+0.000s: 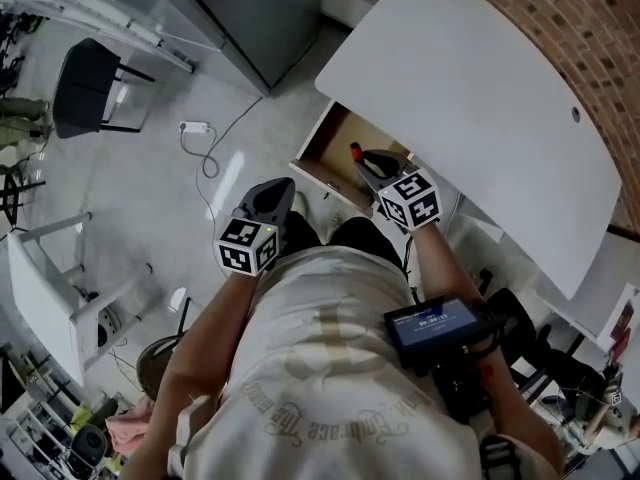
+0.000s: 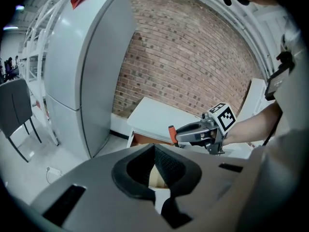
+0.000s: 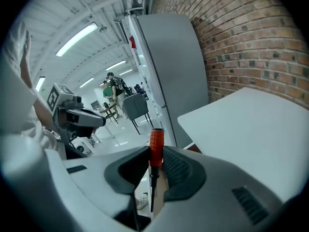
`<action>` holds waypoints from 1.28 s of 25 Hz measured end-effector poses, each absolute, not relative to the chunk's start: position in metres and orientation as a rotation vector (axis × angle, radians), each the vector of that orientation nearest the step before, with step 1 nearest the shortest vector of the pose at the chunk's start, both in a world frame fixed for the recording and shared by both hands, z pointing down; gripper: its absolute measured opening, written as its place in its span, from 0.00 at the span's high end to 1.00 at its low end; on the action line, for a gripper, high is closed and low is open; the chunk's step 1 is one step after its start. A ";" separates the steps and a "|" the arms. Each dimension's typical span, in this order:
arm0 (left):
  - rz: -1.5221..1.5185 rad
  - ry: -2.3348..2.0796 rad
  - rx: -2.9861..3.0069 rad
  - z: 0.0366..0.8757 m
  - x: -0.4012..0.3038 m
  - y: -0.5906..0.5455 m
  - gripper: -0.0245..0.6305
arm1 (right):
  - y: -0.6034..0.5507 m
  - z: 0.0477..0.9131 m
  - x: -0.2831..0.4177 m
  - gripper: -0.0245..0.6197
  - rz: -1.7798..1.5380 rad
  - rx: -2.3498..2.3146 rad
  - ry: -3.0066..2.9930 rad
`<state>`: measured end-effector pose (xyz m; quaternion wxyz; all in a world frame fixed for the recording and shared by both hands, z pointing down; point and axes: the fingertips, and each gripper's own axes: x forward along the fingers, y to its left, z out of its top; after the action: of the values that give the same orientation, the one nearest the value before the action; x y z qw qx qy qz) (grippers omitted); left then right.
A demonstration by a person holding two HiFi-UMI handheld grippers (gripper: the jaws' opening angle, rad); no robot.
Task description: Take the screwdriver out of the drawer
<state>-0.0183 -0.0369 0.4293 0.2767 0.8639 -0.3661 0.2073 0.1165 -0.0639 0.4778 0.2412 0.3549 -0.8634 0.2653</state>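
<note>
1. The right gripper (image 3: pixel 154 168) has its jaws clamped on the orange-handled, thin-shafted screwdriver (image 3: pixel 155 146), long axis upright, handle up.
2. The tool hangs over the open wooden drawer (image 1: pixel 322 146), seemingly clear of it.
3. The left gripper (image 2: pixel 157 170), jaws apart and empty, sits outside the drawer front, farther from the tool.

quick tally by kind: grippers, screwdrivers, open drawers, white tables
grippers: 2 (left gripper, right gripper)
screwdriver: 1, held in the right gripper
open drawer: 1
white table: 1
total: 5
</note>
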 end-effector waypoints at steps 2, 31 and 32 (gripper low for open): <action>0.553 -0.964 2.343 0.422 -0.017 -0.042 0.93 | -0.067 0.461 0.118 0.81 0.713 1.006 -2.385; 0.464 -0.631 2.623 0.348 0.029 -0.074 0.93 | -0.019 0.340 0.156 0.81 0.625 1.517 -2.452; 0.468 -0.607 2.631 0.348 0.034 -0.073 0.93 | -0.018 0.339 0.158 0.81 0.624 1.534 -2.443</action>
<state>0.0336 -0.0726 0.3476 0.1994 0.9408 -0.2172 0.1673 0.1578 -0.0179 0.3388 0.0947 0.5174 -0.8240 0.2105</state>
